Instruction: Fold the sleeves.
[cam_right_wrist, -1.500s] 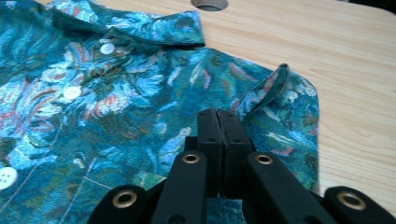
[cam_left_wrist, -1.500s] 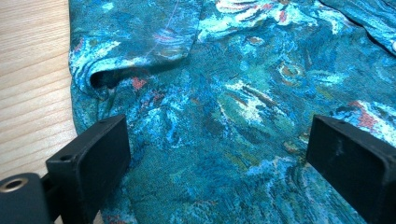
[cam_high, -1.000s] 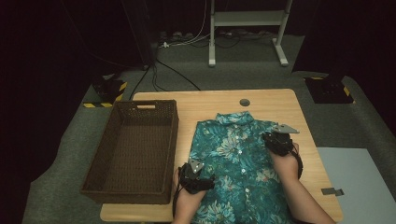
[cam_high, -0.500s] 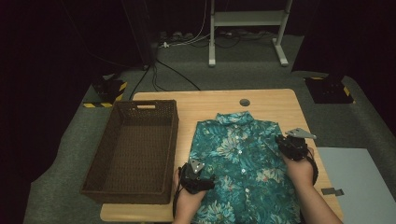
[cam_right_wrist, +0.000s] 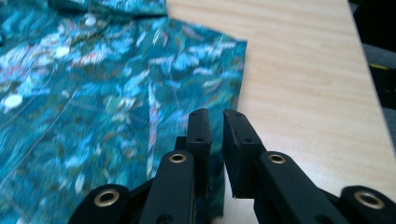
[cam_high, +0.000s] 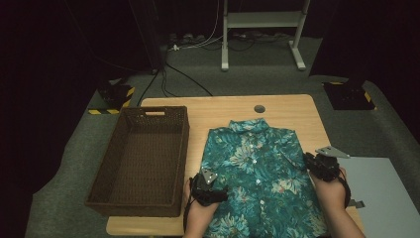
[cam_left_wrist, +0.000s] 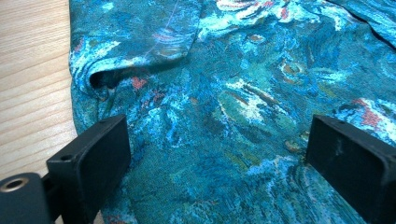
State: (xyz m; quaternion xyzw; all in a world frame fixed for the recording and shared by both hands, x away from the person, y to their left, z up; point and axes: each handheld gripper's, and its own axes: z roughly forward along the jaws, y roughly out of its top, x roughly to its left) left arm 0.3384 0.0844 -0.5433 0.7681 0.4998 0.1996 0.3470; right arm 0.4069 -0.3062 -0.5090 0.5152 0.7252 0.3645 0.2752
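Light wooden table (cam_high: 297, 111): teal floral shirt (cam_high: 257, 168) spread flat at right, empty brown wicker basket (cam_high: 143, 161) at left

this place looks like a recording lab or studio. around the light wooden table (cam_high: 297, 106) hang black curtains (cam_high: 59, 44), and grey carpet (cam_high: 208, 82) covers the floor. behind the table stand a white metal stand (cam_high: 260, 29), cables (cam_high: 168, 74) and yellow-black striped floor weights (cam_high: 115, 94).

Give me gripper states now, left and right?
Left gripper: open, fingers spread over the shirt.
Right gripper: nearly closed at the shirt's edge; whether it pinches fabric cannot be told.
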